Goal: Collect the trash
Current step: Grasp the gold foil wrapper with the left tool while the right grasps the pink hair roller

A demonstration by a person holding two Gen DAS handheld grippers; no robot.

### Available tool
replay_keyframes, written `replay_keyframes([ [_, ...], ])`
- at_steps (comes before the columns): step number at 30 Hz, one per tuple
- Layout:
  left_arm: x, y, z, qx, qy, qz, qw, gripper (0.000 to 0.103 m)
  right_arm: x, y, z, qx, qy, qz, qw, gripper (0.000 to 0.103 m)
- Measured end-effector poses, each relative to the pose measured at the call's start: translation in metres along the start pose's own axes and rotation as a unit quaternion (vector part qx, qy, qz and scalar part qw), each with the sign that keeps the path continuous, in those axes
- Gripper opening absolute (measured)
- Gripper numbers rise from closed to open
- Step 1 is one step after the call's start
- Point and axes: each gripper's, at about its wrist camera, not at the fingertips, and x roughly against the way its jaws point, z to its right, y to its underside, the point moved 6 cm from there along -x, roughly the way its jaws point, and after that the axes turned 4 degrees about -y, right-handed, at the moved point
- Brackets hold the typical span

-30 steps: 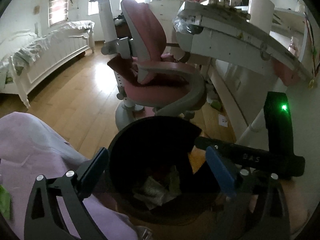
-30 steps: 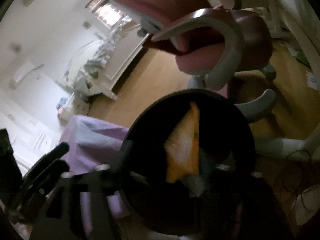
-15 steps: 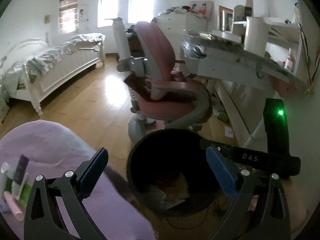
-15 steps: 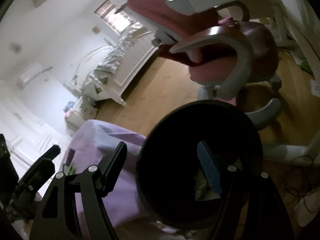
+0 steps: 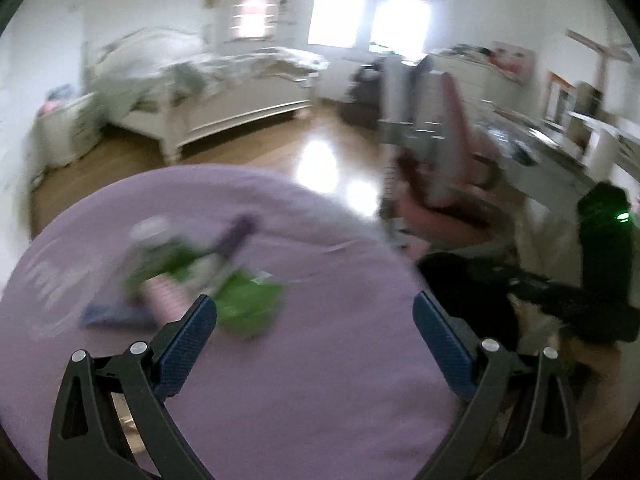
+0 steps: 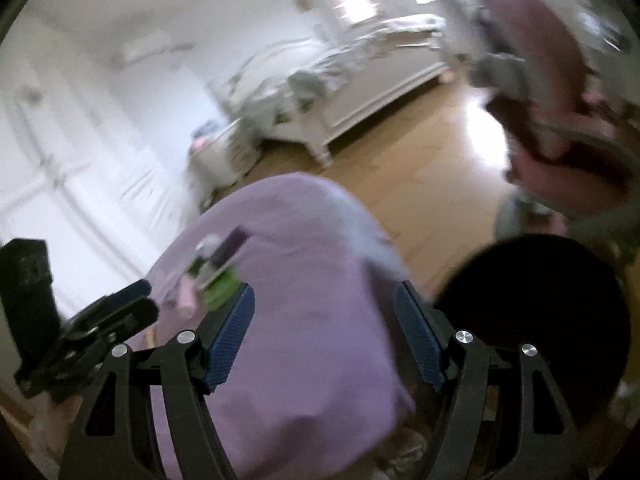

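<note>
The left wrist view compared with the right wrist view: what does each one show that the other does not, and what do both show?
Only the left wrist view shows the cluttered white desk at the right and the right tongs' body with its green light.

Only the right wrist view shows the white wardrobe doors at the left and the full round rim of the black bin.

Both show open, empty tongs (left, right) above the purple cloth, the blurred green and purple wrappers on it, the white bed, the pink chair and the wooden floor.
</note>
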Motion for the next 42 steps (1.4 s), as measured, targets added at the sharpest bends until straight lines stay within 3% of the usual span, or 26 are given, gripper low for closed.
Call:
replay_keyframes([
  [3, 0.007, 0.014, -0.046, 0.029, -0.037, -0.013, 0.9988, 0.097, -0.027, -0.001, -0.046, 0.052, -0.021, -0.025, 0.998, 0.072],
  [9, 0.016, 0.048, -0.120, 0.081, -0.107, -0.044, 0.9900, 0.097, -0.083, 0.004, -0.135, 0.164, -0.044, -0.078, 0.982, 0.056],
  [12, 0.012, 0.057, -0.135, 0.097, -0.113, -0.063, 0.9869, 0.087, -0.114, 0.010, -0.167, 0.211, -0.045, -0.107, 0.971, 0.056],
  [18, 0.008, 0.064, -0.140, 0.106, -0.114, -0.079, 0.9846, 0.086, -0.171, 0.022, -0.194, 0.262, -0.022, -0.162, 0.951, 0.051],
  [21, -0.001, 0.070, -0.142, 0.104, -0.117, -0.099, 0.9827, 0.071, -0.189, 0.028, -0.192, 0.270, -0.013, -0.185, 0.945, 0.046],
  [25, -0.001, 0.075, -0.136, 0.094, -0.140, -0.102, 0.9804, 0.062, -0.207, 0.034, -0.192, 0.276, 0.002, -0.199, 0.940, 0.041],
  [29, 0.002, 0.076, -0.138, 0.095, -0.147, -0.095, 0.9800, 0.023, -0.218, 0.041, -0.195, 0.291, 0.016, -0.203, 0.935, 0.031],
  [32, 0.004, 0.078, -0.145, 0.106, -0.139, -0.091, 0.9804, 0.008, -0.218, 0.041, -0.195, 0.280, 0.003, -0.201, 0.939, 0.030],
  [36, 0.008, 0.076, -0.144, 0.110, -0.124, -0.081, 0.9828, 0.006, -0.195, 0.034, -0.193, 0.238, -0.040, -0.182, 0.953, 0.030],
  [42, 0.020, 0.062, -0.125, 0.103, -0.086, -0.047, 0.9899, 0.006, -0.128, 0.014, -0.178, 0.164, -0.104, -0.117, 0.974, 0.030],
])
